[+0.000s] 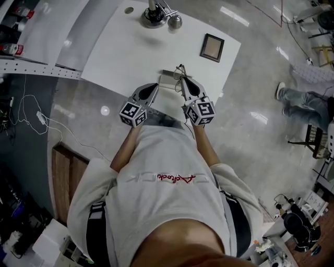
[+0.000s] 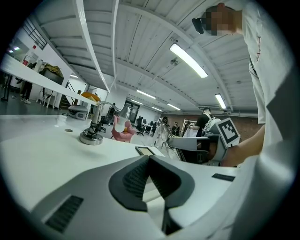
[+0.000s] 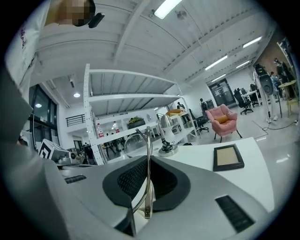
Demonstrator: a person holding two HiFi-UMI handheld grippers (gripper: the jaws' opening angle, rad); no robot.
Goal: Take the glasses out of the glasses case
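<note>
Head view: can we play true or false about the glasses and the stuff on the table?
1. The right gripper holds the glasses. True.
2. The frame stands upright. False: it lies flat on the table.
3. The lamp sits at the table's far end from the person. True.
4. The glasses lie inside the case. False: the right gripper has them pinched by one arm, held up outside it.
</note>
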